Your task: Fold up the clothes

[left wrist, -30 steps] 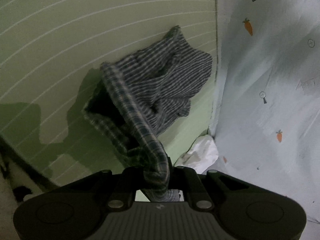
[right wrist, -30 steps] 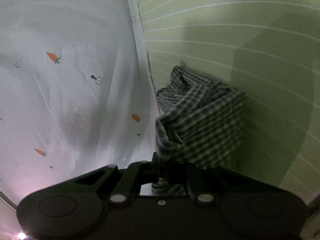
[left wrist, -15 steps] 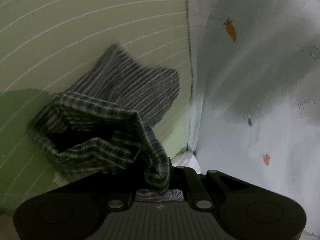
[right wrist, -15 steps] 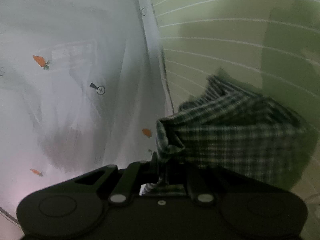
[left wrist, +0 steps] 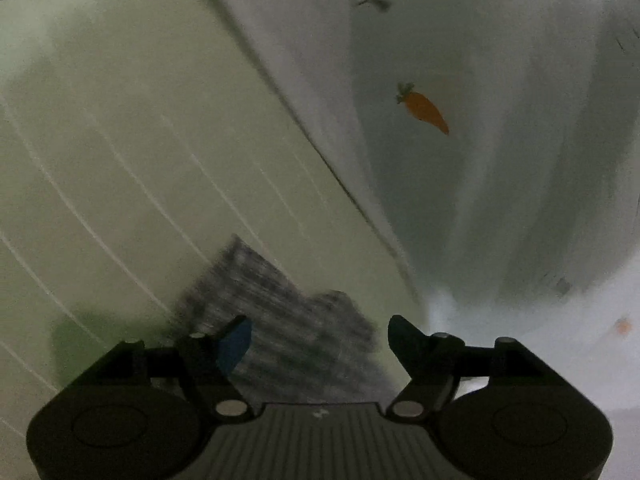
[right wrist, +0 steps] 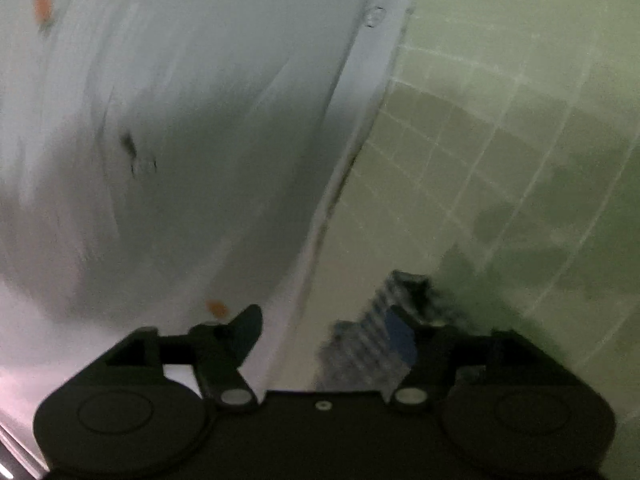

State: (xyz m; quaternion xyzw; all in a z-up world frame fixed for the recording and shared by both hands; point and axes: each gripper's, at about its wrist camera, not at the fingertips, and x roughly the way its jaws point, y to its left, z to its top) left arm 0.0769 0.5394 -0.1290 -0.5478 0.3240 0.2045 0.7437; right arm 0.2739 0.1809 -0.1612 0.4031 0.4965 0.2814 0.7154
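**Plaid cloth down, both grippers spread**

Plaid cloth [left wrist: 280, 320] lay on the green sheet [left wrist: 120, 160], low in your left wrist view and smeared by blur, just beyond the fingertips. Your left gripper [left wrist: 320, 336] had its jaws wide apart — they had just been opening — and the cloth showed through the gap without either pad pressing it. The blue pad [left wrist: 234, 344] on the left finger stood bare.

Your right gripper [right wrist: 326, 332] was the same: jaws just opened, standing wide, nothing clamped. The cloth sat behind its right finger, partly hidden by that finger's blue pad [right wrist: 400, 340]; whether it touched the pad, you could not tell through the blur.

The white sheet [left wrist: 480, 160] with its carrot print [left wrist: 424, 108] ran beside the green one — a straight seam between them in both views.
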